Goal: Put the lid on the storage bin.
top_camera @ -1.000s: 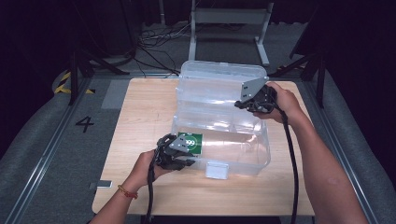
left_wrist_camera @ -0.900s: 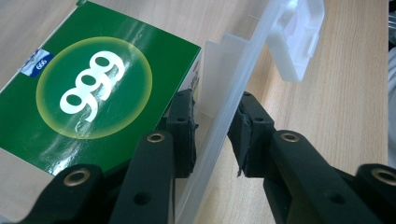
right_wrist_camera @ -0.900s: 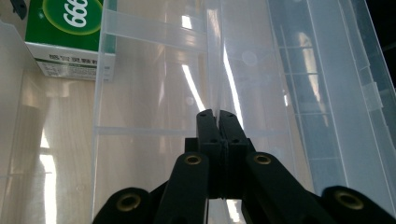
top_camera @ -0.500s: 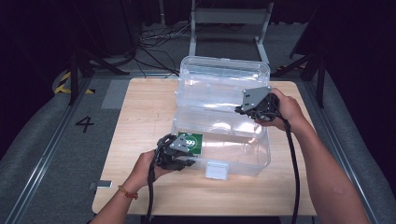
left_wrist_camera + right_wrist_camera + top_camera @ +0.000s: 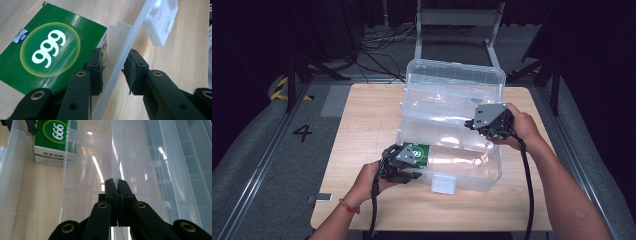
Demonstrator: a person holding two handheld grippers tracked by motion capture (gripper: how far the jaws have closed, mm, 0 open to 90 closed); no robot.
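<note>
Table (image 5: 362,125) comes first, with wood across the middle of the high view. On it sits 1 big clear box (image 5: 472,172) with its lid tipped back toward the top of the frame.

I judge the step is moving the clear tray (image 5: 447,135) over the bottom of the box. To do it well, I would pull slowly and level so the thin plastic does not twist. I would also hold the box down so it does not slide on the wood.

My right gripper (image 5: 116,182) is clamped tight on the tray's thin edge. That edge runs straight up from between the 2 jaws in the middle of the right gripper view. In the high view this gripper is at the right of centre, on the tray's right end.

My left gripper (image 5: 113,62) stands astride the box's front wall, 1 jaw inside and 1 outside. The wall runs between them from bottom centre to the upper right. I see a small gap beside the inside pad, so the jaws look loose, not squeezing. I would close them on the wall before I pull harder.

The green carton (image 5: 50,50) with 999 on it lies flat inside the box, touching or just beside the inside jaw. The small white latch (image 5: 160,22) hangs outside the wall at the upper right.
</note>
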